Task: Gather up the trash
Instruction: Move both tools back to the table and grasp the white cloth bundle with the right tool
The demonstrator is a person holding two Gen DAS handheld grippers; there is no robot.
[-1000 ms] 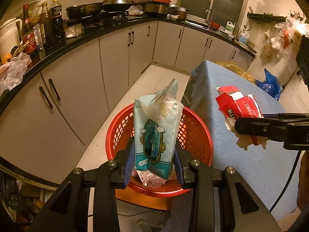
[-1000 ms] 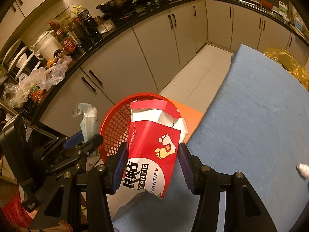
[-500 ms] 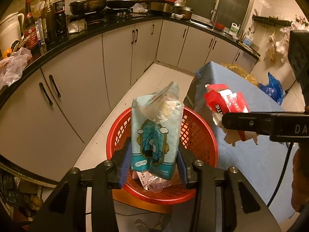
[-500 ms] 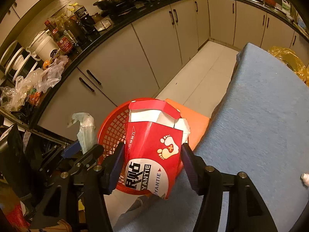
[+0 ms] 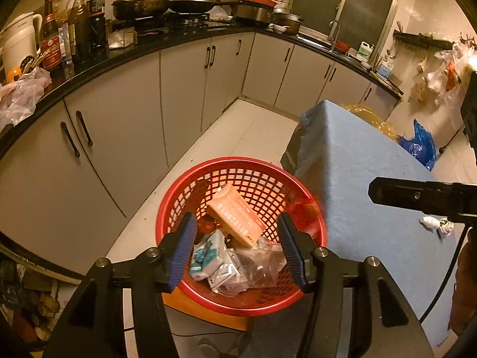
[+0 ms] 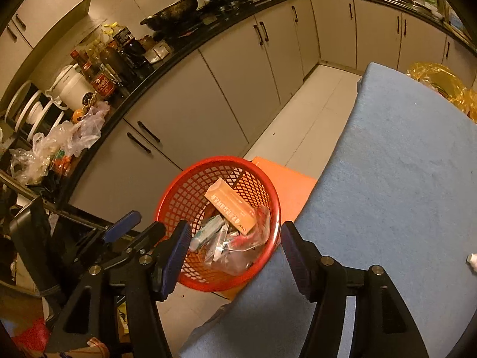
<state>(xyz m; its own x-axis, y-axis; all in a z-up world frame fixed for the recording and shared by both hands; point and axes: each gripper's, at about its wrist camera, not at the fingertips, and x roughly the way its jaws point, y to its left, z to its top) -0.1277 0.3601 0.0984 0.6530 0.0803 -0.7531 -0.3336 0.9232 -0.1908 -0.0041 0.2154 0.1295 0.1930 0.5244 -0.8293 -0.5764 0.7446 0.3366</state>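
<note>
Red plastic mesh basket (image 5: 238,176) on floor, left of blue-covered tabletop (image 6: 402,179), holds orange carton (image 5: 235,214), teal pouch (image 5: 207,252), clear wrappers. Left gripper (image 5: 238,247) just opened, empty, above basket. Right gripper (image 6: 234,252) spread, empty.

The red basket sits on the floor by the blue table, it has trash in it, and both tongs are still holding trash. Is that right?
Not quite. Both wrist views show the left tongs and right tongs open and holding nothing. The rest is right: the red basket sits on the floor by the blue table, with trash in it.
</note>
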